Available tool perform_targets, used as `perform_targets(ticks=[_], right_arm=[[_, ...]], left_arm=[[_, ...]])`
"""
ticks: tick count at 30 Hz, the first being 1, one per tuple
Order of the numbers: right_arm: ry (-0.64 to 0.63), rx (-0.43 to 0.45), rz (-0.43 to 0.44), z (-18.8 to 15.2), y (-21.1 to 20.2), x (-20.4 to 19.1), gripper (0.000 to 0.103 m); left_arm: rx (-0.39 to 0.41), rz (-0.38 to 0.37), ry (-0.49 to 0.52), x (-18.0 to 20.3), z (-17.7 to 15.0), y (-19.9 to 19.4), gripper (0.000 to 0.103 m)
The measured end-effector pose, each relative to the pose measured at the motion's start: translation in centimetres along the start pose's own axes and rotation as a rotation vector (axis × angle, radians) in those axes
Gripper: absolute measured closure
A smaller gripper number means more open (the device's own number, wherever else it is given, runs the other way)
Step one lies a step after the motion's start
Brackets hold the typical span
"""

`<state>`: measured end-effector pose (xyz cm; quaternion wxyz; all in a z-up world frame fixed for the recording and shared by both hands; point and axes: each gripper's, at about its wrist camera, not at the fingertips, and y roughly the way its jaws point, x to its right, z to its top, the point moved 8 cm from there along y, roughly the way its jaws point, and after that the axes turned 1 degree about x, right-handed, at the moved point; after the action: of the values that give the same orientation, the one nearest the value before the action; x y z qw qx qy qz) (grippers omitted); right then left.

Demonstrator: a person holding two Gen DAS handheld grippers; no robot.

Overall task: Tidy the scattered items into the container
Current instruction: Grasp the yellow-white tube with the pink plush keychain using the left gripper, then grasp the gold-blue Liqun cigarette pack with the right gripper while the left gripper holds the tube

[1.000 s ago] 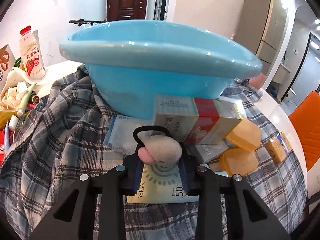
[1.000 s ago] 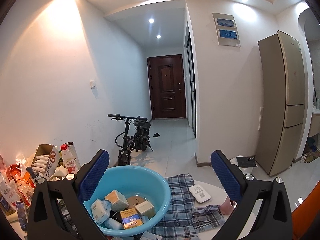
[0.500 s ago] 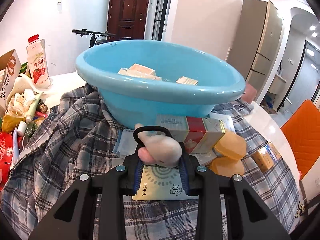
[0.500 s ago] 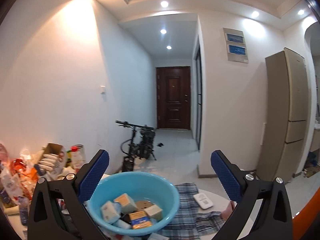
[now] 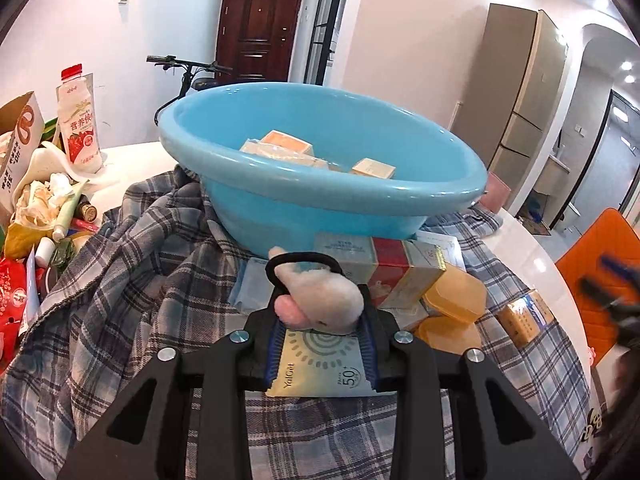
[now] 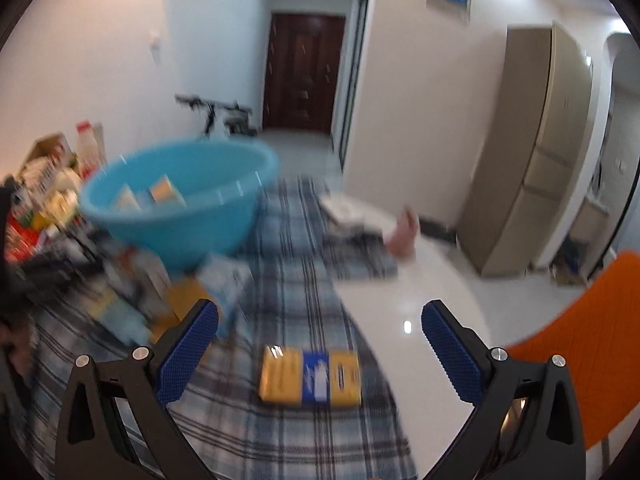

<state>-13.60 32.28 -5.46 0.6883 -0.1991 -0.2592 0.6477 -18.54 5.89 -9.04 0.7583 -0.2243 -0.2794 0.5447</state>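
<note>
The basin is plain sky blue. The cloth under it is a grey, navy and white plaid. The table is glossy white. The box on the cloth is yellow with a blue band across its middle. The left tongs and right tongs are black with blue ribbed pads. The plush toy is cream with a pink patch. The chair is orange

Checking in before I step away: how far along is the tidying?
Partly done. Several small boxes lie in the blue basin. The left hand-held gripper grips a plush toy. The yellow-blue box, red-striped box and amber containers remain on the plaid cloth.
</note>
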Motion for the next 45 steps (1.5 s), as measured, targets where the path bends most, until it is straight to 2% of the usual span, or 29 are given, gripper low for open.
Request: perform_targets(ticks=[2,5,17,20,22,31,38,45], right_arm=[[0.029,-0.094,0.039,-2.4,3.0,0.6,0.0],[0.031,-0.167,0.042,-4.3,5.3,0.9,0.0],[-0.002,-0.263,0.079,-6.5,8.8,-0.8,0.0],[0.002,-0.247,0.078,-6.3,8.5,-0.5,0.003],[-0.005,-0.239,0.075,-6.1,8.3,-0.5,0.013],[-0.026,-0.17,0.057,-4.7,6.2,-0.8,0.014],[-0.063,-0.044,0.064,-0.3,1.5,-2.4,0.014],[-0.137,0.076,0.099,5.7,-1.7,-6.3,0.014]], left_arm=[[-0.006,-0.005,0.004,0.2,-0.1,0.0,0.073],[-0.003,-0.005,0.011,0.4,-0.1,-0.1,0.073],[-0.022,-0.013,0.023,0.8,-0.5,0.2,0.073],[-0.027,-0.028,0.02,1.0,-0.5,0.2,0.073],[-0.023,-0.027,0.025,1.1,-0.5,0.1,0.073],[-0.012,-0.038,0.012,1.0,-0.2,-0.3,0.073],[0.038,-0.028,0.042,1.7,0.4,-1.6,0.073],[0.081,-0.069,0.018,1.8,1.4,-3.1,0.073]])
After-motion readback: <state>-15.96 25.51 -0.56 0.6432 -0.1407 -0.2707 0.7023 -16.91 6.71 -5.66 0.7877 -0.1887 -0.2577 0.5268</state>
